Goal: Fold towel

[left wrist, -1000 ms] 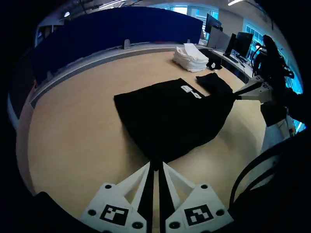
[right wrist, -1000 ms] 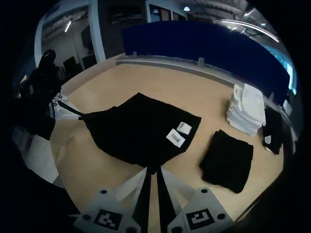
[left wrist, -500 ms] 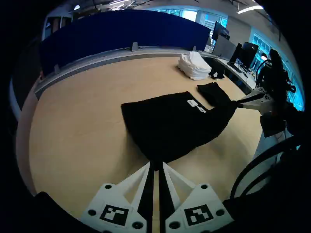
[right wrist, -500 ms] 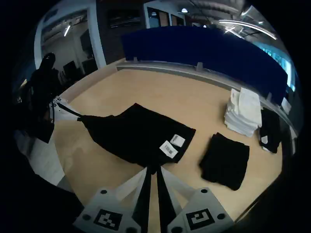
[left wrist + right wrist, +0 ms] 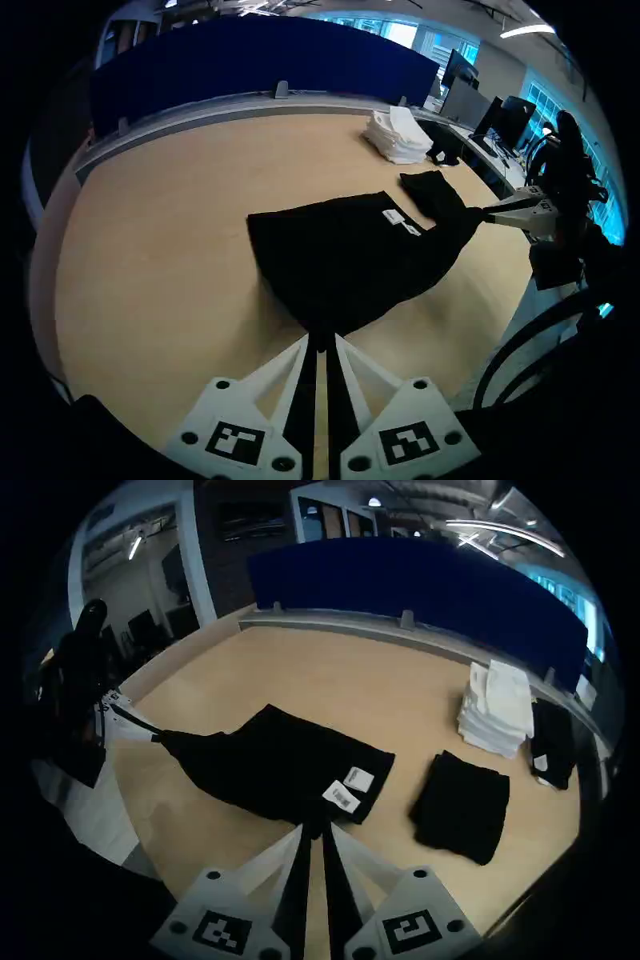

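The black towel [image 5: 352, 256], pinched by the left gripper [image 5: 324, 338] and right gripper [image 5: 314, 830] (corners at 6 o'clock), has been raised higher; folding toward 12 o'clock is judged begun.

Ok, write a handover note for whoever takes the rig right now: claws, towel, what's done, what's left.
Left claw: shut on one corner of the black towel.
Right claw: shut on the neighbouring corner, near the white labels.
Towel: the rest lies spread on the wooden table. A folded black towel and a stack of white towels sit beyond it.
Done: both corners gripped; no fold visible yet.
Left: probably carry both corners over to the far edge, then finish the folds.
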